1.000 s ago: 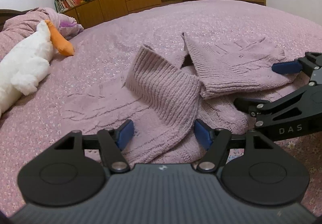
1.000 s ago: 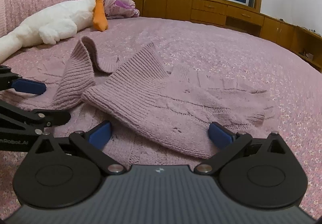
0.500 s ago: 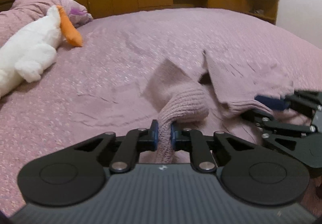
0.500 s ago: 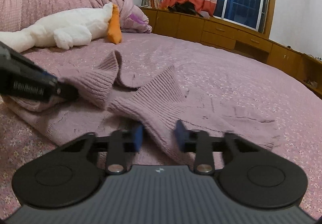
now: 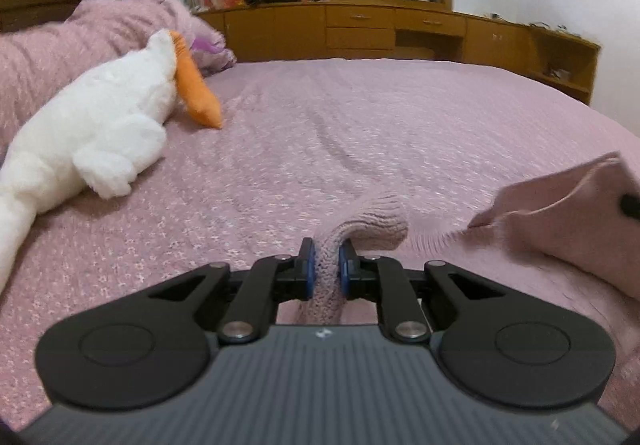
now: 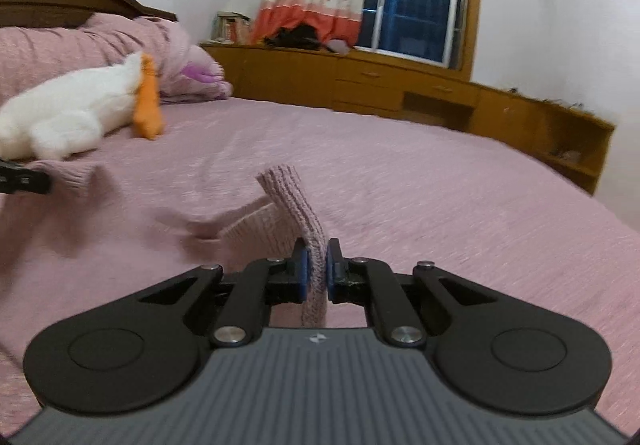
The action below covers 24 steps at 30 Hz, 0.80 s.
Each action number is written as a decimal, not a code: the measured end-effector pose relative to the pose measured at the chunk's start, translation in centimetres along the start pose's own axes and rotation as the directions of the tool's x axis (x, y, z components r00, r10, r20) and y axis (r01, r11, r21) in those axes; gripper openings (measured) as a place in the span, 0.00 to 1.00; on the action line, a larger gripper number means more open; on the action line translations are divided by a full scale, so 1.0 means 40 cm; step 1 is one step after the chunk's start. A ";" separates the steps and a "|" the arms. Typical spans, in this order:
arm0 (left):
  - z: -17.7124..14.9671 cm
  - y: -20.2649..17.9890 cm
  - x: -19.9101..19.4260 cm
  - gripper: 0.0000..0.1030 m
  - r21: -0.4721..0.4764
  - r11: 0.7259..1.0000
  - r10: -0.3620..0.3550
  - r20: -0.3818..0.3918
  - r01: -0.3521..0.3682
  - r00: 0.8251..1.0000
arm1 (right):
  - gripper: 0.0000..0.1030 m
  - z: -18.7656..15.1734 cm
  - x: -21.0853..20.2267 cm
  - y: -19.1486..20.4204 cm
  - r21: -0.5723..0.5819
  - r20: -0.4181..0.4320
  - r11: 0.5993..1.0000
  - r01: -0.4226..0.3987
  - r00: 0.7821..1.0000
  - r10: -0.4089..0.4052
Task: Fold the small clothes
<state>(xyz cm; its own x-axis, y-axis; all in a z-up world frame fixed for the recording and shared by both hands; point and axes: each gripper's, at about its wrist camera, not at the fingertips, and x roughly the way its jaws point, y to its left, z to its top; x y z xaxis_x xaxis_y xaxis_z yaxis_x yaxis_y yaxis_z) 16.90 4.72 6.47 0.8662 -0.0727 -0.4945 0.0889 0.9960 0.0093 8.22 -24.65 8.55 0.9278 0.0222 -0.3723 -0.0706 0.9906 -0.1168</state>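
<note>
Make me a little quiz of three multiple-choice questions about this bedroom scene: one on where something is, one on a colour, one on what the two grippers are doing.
1. Where does the white plush toy lie?
A. on the bed, by the pillows
B. on the wooden cabinet
C. on the floor

2. What colour is the knitted sweater being handled?
A. dark green
B. dusty pink
C. bright yellow

3. What is the state of the two grippers?
A. both wide open and empty
B. one shut on the toy
C. each shut on a part of the sweater

Answers:
1 A: the white plush toy rests on the bed, next to the pillows.
2 B: the sweater is a dusty pink, close to the bedspread's shade.
3 C: knit fabric is pinched between the blue pads of the left gripper and of the right gripper.
</note>
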 end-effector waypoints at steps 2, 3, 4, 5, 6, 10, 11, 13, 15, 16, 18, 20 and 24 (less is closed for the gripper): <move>-0.007 0.031 0.030 0.14 -0.049 0.999 0.006 -0.020 -0.007 1.000 | 0.09 0.015 0.022 -0.038 -0.026 -0.007 0.999 0.035 0.999 -0.035; -0.011 0.044 0.045 0.14 -0.068 0.998 0.007 -0.033 -0.009 0.999 | 0.09 0.020 0.034 -0.054 -0.043 -0.014 0.998 0.050 0.999 -0.050; -0.016 0.056 0.060 0.14 -0.084 0.996 0.005 -0.048 -0.009 0.999 | 0.09 0.023 0.051 -0.068 -0.059 -0.025 0.996 0.062 0.998 -0.063; -0.019 0.068 0.075 0.14 -0.098 0.995 0.001 -0.061 -0.007 0.998 | 0.09 0.023 0.070 -0.081 -0.073 -0.041 0.995 0.070 0.996 -0.073; -0.022 0.078 0.091 0.14 -0.107 0.994 -0.002 -0.076 -0.006 0.997 | 0.09 0.020 0.091 -0.097 -0.085 -0.059 0.994 0.075 0.995 -0.080; -0.028 0.113 0.123 0.16 -0.149 0.988 0.032 -0.095 -0.046 0.995 | 0.09 -0.002 0.194 -0.134 -0.112 -0.169 0.990 0.084 0.980 -0.102; -0.029 0.118 0.128 0.17 -0.155 0.987 0.035 -0.106 -0.051 0.994 | 0.09 -0.009 0.221 -0.142 -0.111 -0.200 0.990 0.085 0.974 -0.106; -0.029 0.126 0.130 0.20 -0.156 0.986 0.048 -0.111 -0.065 0.993 | 0.10 -0.024 0.271 -0.159 -0.124 -0.238 0.986 0.115 0.961 -0.142; -0.024 0.128 0.128 0.23 -0.139 0.987 0.070 -0.104 -0.084 0.992 | 0.10 -0.032 0.313 -0.176 -0.170 -0.264 0.972 0.162 0.943 -0.203; -0.024 0.127 0.125 0.25 -0.126 0.987 0.087 -0.099 -0.099 0.991 | 0.10 -0.033 0.329 -0.191 -0.188 -0.271 0.963 0.193 0.932 -0.240; -0.023 0.128 0.125 0.27 -0.111 0.986 0.117 -0.099 -0.128 0.988 | 0.10 -0.031 0.339 -0.226 -0.180 -0.287 0.958 0.223 0.919 -0.268; -0.023 0.137 0.126 0.27 -0.128 0.983 0.117 -0.103 -0.130 0.988 | 0.10 -0.023 0.330 -0.260 -0.151 -0.297 0.961 0.230 0.917 -0.266; -0.016 0.158 0.119 0.27 -0.191 0.977 0.075 -0.103 -0.094 0.992 | 0.40 0.001 0.278 -0.255 -0.062 -0.286 0.982 0.177 0.940 -0.188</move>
<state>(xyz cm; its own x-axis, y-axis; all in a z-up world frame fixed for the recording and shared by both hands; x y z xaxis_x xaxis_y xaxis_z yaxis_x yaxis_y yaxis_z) 21.28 10.69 3.63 0.8150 0.0082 -0.5794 -0.0882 0.9900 -0.1101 19.26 -34.49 5.66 0.7801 -0.2038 -0.5915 0.0727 0.9686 -0.2378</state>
